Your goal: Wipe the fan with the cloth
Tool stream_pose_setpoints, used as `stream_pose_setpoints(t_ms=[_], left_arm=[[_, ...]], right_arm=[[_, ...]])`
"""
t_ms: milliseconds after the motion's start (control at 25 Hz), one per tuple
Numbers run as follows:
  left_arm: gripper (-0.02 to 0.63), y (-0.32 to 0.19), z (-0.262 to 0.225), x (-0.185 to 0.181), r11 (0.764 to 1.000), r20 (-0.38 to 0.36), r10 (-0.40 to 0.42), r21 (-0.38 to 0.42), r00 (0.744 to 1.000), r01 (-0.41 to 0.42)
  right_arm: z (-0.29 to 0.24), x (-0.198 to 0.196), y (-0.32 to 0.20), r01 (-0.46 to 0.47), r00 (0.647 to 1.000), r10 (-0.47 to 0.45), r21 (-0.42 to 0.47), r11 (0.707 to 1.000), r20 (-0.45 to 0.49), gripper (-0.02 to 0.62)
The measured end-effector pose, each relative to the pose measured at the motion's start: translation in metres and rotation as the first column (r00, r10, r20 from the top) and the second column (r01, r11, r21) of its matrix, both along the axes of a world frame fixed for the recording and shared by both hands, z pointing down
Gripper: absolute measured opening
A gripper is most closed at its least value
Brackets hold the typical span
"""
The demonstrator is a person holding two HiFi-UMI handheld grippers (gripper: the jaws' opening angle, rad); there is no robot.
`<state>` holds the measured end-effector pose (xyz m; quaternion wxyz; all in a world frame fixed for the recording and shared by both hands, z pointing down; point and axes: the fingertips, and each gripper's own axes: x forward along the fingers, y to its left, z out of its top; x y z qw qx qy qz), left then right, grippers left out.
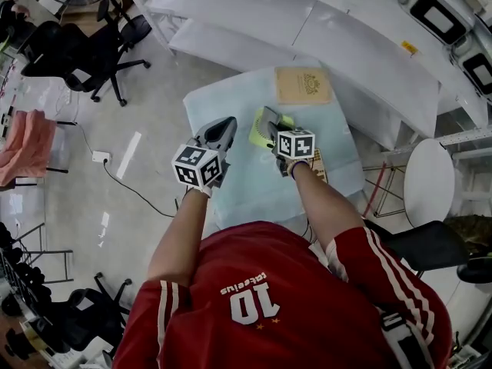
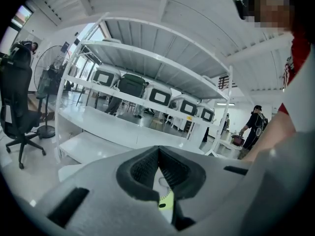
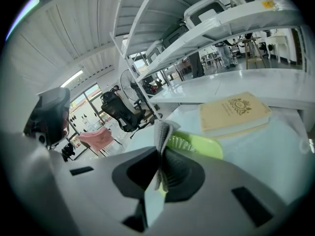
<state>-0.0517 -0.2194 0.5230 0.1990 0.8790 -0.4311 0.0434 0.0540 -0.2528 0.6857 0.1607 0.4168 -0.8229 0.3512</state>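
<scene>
Pale glossy floor (image 1: 138,75); power strip (image 1: 101,157) with trailing cable. White shelving (image 1: 323,29) along one side, black office chairs (image 1: 92,52) near it. Round white table (image 1: 430,179) at right. Slatted white ceiling (image 2: 197,18). Windows (image 3: 88,100) bright.

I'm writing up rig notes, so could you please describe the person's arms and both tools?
Left tool and right tool are grey moulded bodies with dark ribbed pads, each carrying a cube of black-and-white square markers. No cables show. The person wears a red jersey with white-striped short sleeves.
</scene>
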Motion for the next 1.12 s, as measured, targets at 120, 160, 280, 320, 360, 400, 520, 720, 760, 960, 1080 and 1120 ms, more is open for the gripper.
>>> stream_pose_setpoints(t_ms=[120, 160, 280, 320, 360, 400, 520, 720, 760, 960, 1080, 1120], left_arm=[[0.005, 0.001, -0.002, 0.004, 1.0, -0.001, 0.023, 0.005, 1.0, -0.023], [0.005, 0.002, -0.003, 0.006, 1.0, 0.0, 0.028, 0.01, 1.0, -0.028], [0.005, 0.004, -0.003, 0.013, 0.999, 0.02, 0.043, 0.02, 0.999, -0.044], [0.006, 0.005, -0.002, 0.015, 0.999, 0.023, 0.043, 0.021, 0.999, -0.044], [0.006, 0.005, -0.001, 0.015, 0.999, 0.024, 0.04, 0.021, 0.999, -0.041], [0.006, 0.005, -0.001, 0.015, 0.999, 0.025, 0.035, 0.021, 0.999, -0.036], [0.006, 0.003, -0.001, 0.013, 1.0, 0.029, 0.023, 0.021, 0.999, -0.024], [0.006, 0.006, 0.006, 0.019, 0.999, 0.027, 0.039, 0.004, 0.999, -0.039], [0.006, 0.006, 0.006, 0.02, 0.999, 0.026, 0.043, 0.003, 0.999, -0.043], [0.006, 0.005, 0.006, 0.024, 0.999, 0.023, 0.048, 0.002, 0.999, -0.048], [0.006, 0.006, 0.01, 0.028, 0.999, 0.022, 0.052, -0.009, 0.998, -0.052], [0.006, 0.007, 0.011, 0.03, 0.998, 0.02, 0.055, -0.011, 0.998, -0.055]], right_arm=[[-0.001, 0.003, 0.001, -0.007, 1.0, 0.007, 0.002, 1.0, -0.007, 0.023], [-0.001, 0.005, 0.001, -0.009, 1.0, 0.009, 0.004, 1.0, -0.009, 0.023], [-0.002, 0.008, 0.002, -0.016, 1.0, 0.016, 0.005, 1.0, -0.013, 0.023], [-0.003, 0.009, 0.002, -0.018, 1.0, 0.018, 0.005, 1.0, -0.013, 0.023], [-0.003, 0.01, 0.002, -0.019, 1.0, 0.019, 0.005, 1.0, -0.013, 0.023], [-0.003, 0.01, 0.002, -0.02, 1.0, 0.02, 0.006, 1.0, -0.013, 0.023], [-0.005, 0.014, 0.004, -0.031, 0.999, 0.031, 0.005, 1.0, -0.018, 0.023], [-0.003, 0.021, 0.007, -0.053, 0.998, 0.053, -0.004, 0.999, -0.014, 0.023], [-0.003, 0.023, 0.008, -0.057, 0.998, 0.057, -0.004, 0.998, -0.016, 0.023], [-0.002, 0.031, 0.011, -0.083, 0.996, 0.083, -0.01, 0.996, -0.019, 0.023], [-0.002, 0.035, 0.013, -0.095, 0.995, 0.095, -0.011, 0.995, -0.019, 0.023], [-0.002, 0.037, 0.014, -0.098, 0.995, 0.098, -0.012, 0.995, -0.022, 0.023]])
